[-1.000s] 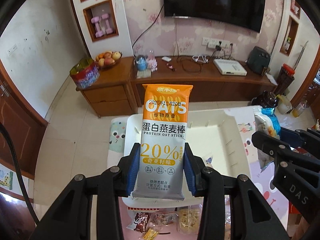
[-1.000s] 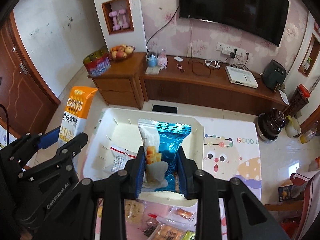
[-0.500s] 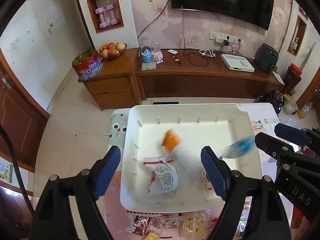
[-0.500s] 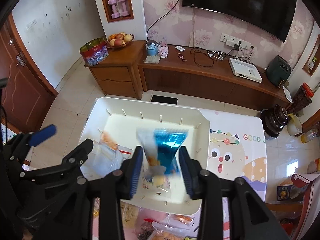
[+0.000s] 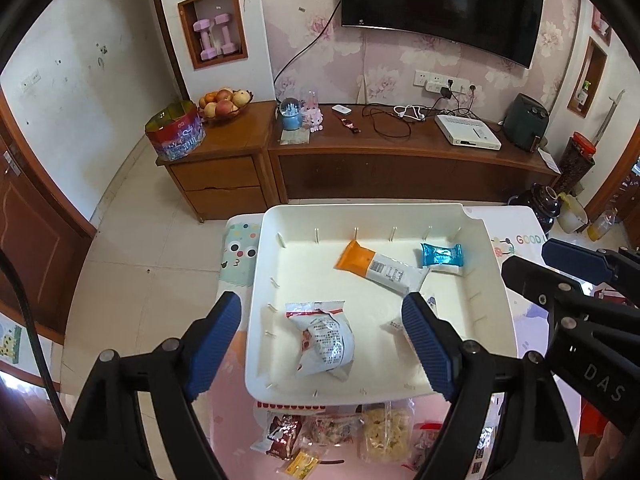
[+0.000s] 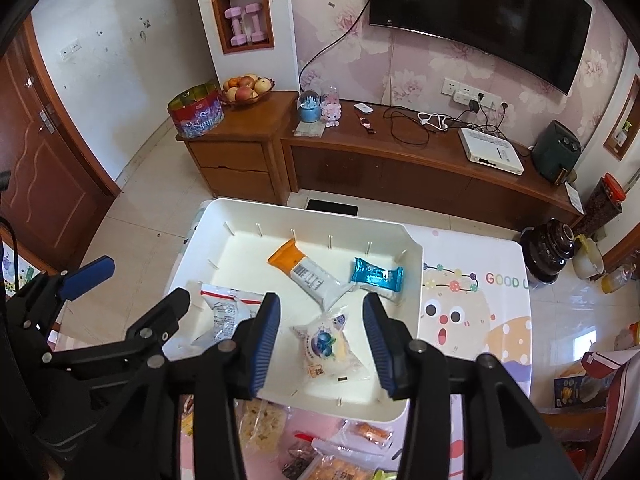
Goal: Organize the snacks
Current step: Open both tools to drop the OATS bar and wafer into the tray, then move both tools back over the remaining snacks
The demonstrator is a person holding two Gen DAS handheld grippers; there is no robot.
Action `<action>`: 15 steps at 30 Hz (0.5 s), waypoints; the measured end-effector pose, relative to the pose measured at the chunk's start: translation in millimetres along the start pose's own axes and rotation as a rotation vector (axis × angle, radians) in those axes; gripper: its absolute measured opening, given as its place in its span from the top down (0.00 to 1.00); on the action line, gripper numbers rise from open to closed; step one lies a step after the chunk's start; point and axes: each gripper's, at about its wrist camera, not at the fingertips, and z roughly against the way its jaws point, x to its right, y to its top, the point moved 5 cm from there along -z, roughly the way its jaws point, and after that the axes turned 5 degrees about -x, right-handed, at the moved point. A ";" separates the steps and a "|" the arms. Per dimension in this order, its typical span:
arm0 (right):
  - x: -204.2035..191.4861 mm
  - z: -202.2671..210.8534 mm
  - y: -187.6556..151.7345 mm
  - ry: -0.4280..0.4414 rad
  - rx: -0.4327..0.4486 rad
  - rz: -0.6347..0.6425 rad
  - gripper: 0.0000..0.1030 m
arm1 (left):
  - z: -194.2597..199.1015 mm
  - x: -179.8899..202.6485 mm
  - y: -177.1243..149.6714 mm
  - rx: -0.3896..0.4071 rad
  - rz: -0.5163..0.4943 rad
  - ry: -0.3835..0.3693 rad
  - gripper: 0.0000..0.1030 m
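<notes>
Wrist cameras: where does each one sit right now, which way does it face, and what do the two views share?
Left wrist: rides the open left gripper, looking down over the white tray toward the TV wall; its blue fingers show, with the right gripper at the right edge.
Right wrist: rides the open right gripper, same heading, from further right; the left gripper shows at the left.
Shared: the tray, orange oat bar, blue packet.

- TV [image 5: 442, 4] hung on the floral wall.
- Fruit bowl [image 5: 224, 105] and a round tin [image 5: 175, 131] sat on the wooden cabinet [image 5: 224, 168].
- Pink dumbbells [image 5: 215, 38] stood in a wall niche.
- White set-top box [image 6: 491, 151] lay beside a dark green appliance [image 6: 556, 156].
</notes>
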 end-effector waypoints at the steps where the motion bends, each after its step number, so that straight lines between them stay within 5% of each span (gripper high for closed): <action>1: -1.0 2.1 -1.6 0.001 0.001 0.000 0.58 | 2.4 -0.7 -1.3 0.003 -0.001 0.000 0.21; 15: -11.2 28.9 -24.5 -0.011 0.021 -0.015 0.58 | 34.9 -7.9 -21.5 0.030 0.025 -0.031 0.21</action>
